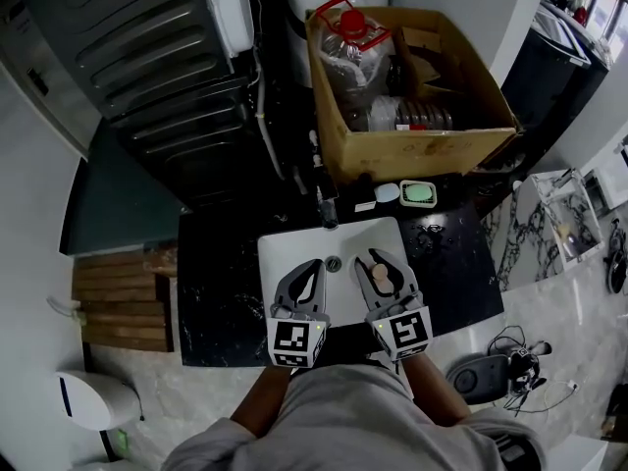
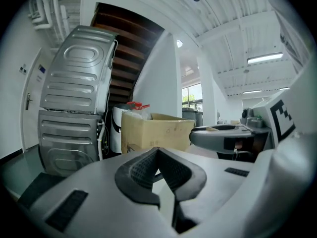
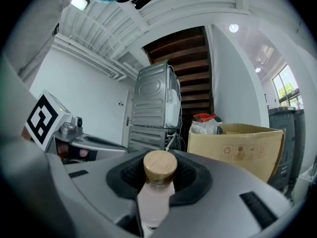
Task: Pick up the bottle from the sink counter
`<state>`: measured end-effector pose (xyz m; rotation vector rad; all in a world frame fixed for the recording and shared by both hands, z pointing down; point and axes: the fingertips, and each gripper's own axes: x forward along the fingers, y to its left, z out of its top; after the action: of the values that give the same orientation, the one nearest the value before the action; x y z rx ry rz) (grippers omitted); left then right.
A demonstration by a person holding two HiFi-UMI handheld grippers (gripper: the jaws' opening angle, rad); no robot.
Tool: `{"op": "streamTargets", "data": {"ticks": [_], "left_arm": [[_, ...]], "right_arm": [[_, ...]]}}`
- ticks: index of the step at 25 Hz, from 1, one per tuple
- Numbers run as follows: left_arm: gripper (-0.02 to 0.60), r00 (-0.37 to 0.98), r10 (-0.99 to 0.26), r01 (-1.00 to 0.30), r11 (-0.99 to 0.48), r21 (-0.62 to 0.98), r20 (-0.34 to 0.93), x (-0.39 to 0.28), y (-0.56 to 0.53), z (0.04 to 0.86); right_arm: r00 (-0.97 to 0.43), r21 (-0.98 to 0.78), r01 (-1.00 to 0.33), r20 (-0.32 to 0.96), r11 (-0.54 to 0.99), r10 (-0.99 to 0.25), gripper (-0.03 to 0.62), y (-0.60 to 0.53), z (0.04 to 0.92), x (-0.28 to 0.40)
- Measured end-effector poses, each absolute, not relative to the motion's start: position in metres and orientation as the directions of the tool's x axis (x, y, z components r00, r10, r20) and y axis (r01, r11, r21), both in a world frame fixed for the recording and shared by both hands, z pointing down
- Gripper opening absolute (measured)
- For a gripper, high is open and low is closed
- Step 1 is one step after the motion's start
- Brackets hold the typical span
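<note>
Right gripper of mine is clamped on the bottle, its pads pressing each side just below the round wooden cap; the pale bottle body runs back between the jaws toward me; seen from my head, the bottle is off the black counter, held over the white sink basin; my left gripper hangs just beside it over the same basin, its jaws brought together at the tips with nothing between them; beyond the basin a cardboard box sits on the counter, with a washing machine to its left.
</note>
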<state>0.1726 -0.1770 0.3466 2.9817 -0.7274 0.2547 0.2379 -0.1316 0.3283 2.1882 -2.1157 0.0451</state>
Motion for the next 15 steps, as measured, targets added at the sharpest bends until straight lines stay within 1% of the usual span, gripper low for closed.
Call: {"op": "streamTargets", "data": {"ticks": [6, 15], "left_arm": [[0.014, 0.871, -0.462, -0.469, -0.883, 0.009, 0.166, 0.171, -0.177, 0.344], [0.014, 0.87, -0.466, -0.474, -0.88, 0.013, 0.163, 0.165, -0.177, 0.34]], "right_arm": [[0.027, 0.054, -0.998, 0.098, -0.022, -0.995, 0.112, -0.131, 0.332, 0.238], [0.009, 0.067, -0.998, 0.072, -0.004, -0.997, 0.112, -0.132, 0.318, 0.229]]}}
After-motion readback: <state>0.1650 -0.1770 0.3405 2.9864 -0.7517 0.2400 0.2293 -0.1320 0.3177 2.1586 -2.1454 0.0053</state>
